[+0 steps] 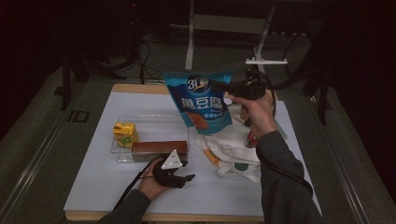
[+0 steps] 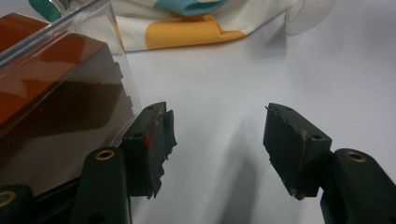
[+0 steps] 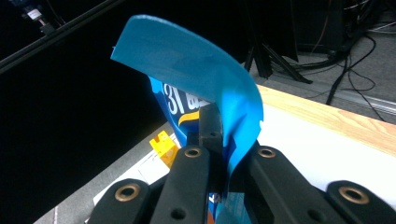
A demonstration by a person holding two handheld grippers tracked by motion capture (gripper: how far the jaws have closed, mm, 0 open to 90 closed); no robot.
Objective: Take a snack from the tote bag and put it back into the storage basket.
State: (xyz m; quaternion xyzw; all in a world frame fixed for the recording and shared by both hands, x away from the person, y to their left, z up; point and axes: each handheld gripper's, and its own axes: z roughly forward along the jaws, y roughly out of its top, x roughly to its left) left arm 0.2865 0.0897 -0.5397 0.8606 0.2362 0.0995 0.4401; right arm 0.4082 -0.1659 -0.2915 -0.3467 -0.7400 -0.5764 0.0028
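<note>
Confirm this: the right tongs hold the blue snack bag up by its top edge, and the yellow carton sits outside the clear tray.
Wrong on the carton: the high view shows the yellow carton inside the clear tray. The right tongs do hold the blue snack bag up by its top edge.

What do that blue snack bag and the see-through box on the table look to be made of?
The blue snack bag looks like thin glossy plastic film: its top edge curls over where the right gripper pinches it. The see-through box seems to be rigid clear plastic, perhaps acrylic: its straight walls reflect light and show the brown block inside.
</note>
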